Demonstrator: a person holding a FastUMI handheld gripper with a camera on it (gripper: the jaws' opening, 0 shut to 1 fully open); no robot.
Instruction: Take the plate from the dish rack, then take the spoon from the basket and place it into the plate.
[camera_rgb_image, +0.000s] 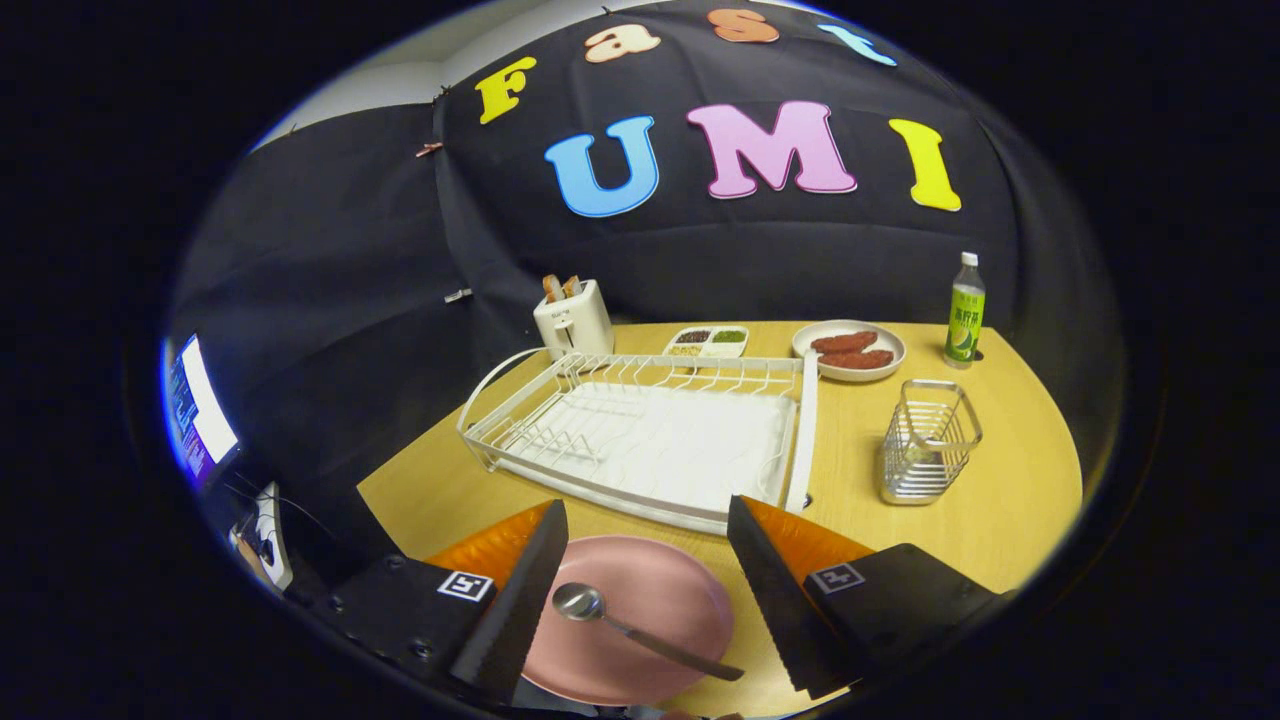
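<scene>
A pink plate (650, 600) lies on the wooden table between my two fingers. On it rests a metal spoon (630, 628), bowl toward the left finger and handle running toward the right one. My gripper (645, 575) is open above the plate, and neither finger touches the spoon. The white wire dish rack (640, 430) stands just ahead of the fingers with nothing in it. Beyond the right finger stands the wire basket (928, 442).
At the back of the table are a white toaster (572, 317) with toast, a small divided tray (708, 341), a plate of sausages (850, 350) and a green bottle (964, 310). A monitor (200, 410) stands off the table's left side.
</scene>
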